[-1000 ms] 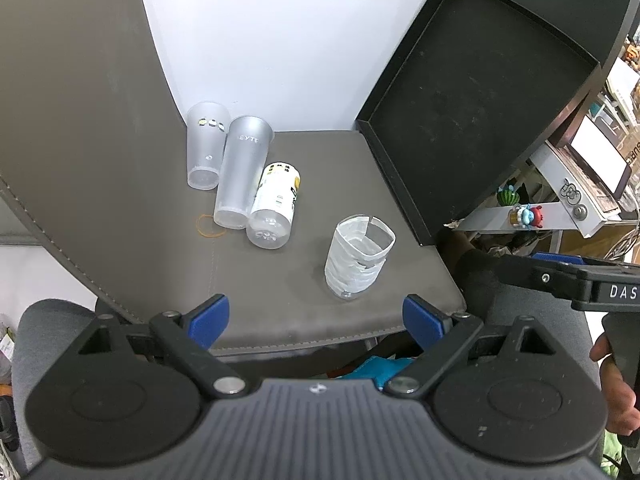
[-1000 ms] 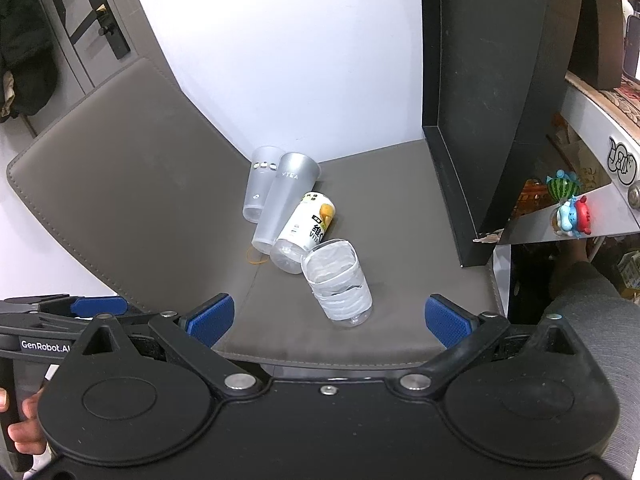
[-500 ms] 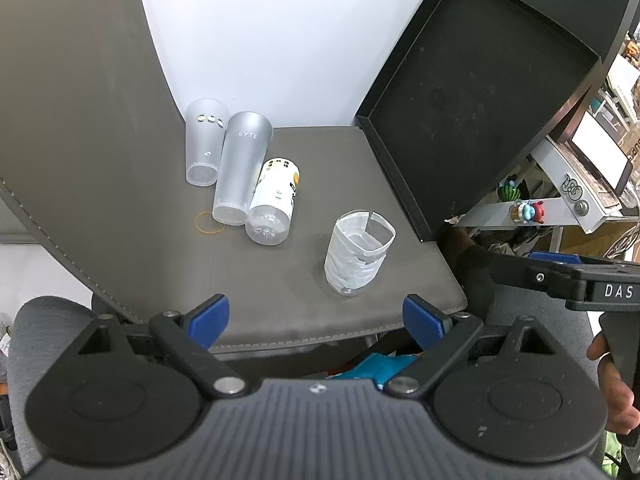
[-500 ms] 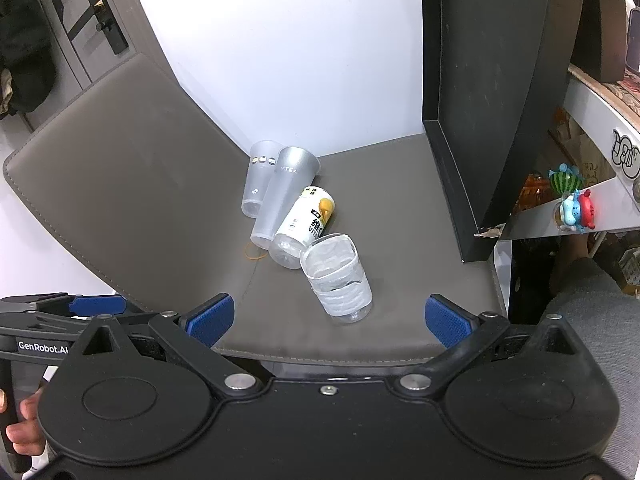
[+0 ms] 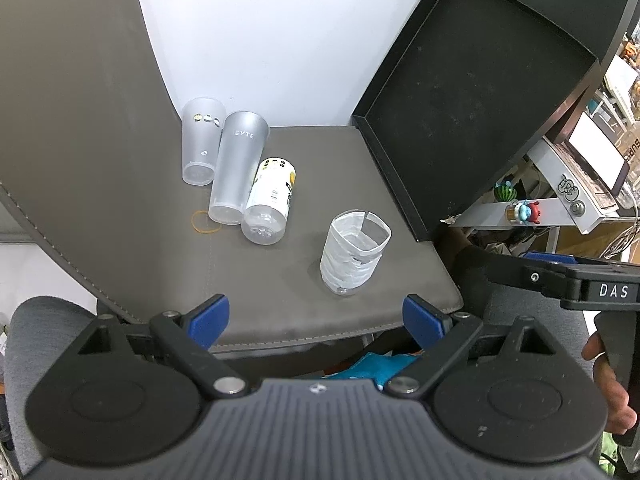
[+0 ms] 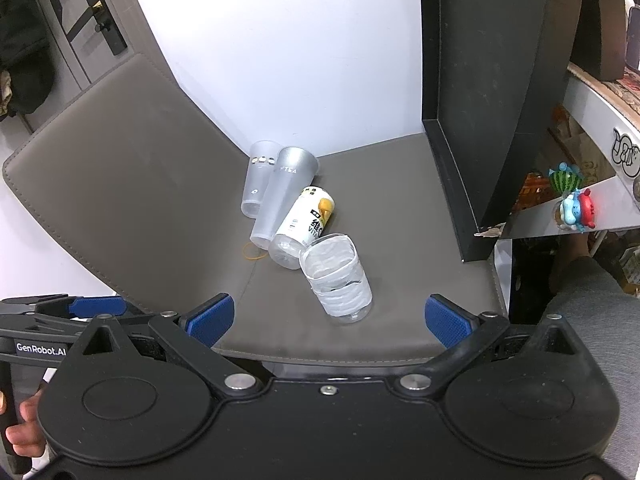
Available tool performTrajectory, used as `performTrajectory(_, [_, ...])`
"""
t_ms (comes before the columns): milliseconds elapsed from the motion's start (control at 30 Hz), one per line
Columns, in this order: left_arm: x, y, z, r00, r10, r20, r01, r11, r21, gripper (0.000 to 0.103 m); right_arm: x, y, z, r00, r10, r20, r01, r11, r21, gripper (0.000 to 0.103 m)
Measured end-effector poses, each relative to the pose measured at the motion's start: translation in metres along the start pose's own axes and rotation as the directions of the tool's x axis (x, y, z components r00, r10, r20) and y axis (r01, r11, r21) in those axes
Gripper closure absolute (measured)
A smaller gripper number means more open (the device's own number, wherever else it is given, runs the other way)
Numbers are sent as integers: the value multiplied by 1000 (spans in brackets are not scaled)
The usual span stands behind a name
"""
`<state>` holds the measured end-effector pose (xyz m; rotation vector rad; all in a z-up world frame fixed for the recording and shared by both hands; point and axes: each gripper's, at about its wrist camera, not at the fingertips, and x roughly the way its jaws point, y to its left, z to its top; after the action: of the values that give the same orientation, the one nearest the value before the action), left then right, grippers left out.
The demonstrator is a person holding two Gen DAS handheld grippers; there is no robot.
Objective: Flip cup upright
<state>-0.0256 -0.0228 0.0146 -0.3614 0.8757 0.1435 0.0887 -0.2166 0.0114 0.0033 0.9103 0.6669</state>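
Note:
A clear cut-off cup wrapped in white tape (image 5: 354,254) stands upright, mouth up, on the grey chair seat (image 5: 320,312); it also shows in the right wrist view (image 6: 338,278). Behind it lie two frosted cups (image 5: 238,172) (image 5: 199,144) and a white-labelled bottle cup (image 5: 270,200) on their sides. My left gripper (image 5: 316,318) is open and empty, back near the seat's front edge. My right gripper (image 6: 328,316) is open and empty, also near the front edge. Neither touches a cup.
A black tray (image 5: 472,92) leans upright at the seat's right side. A yellow rubber band (image 5: 206,222) lies by the frosted cups. The grey chair back (image 6: 120,184) rises on the left. A shelf with small toys (image 6: 572,200) is on the right.
Both grippers have drawn back slightly from the seat. The cups have not moved.

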Motion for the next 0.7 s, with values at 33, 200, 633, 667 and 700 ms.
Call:
performTrajectory(33, [0,0,0,1000,1,1,-1,1000,0,10,0,0,0,1000,1,-1,-1,1000,0,0])
performTrajectory(200, [1,-1,1,1000,2,3,-2,1000,5,10,0,1,1,1000,10,-7,-10,1000,-8,0])
performTrajectory(633, [1,2,3,1000,-5,14,5,1000,-3,10,8,-1,2,999,5,-32,-6,1000,-5,0])
performTrajectory(667, [2,3,3,1000,-9,13,9,1000,-2,10,10,-1,2,999,3,-36,-3,1000,-4,0])
performTrajectory(700, [3,4,4,1000,-11,12,11,1000,-2,10,12,-1,2,999,1,-41,-1,1000,-4,0])
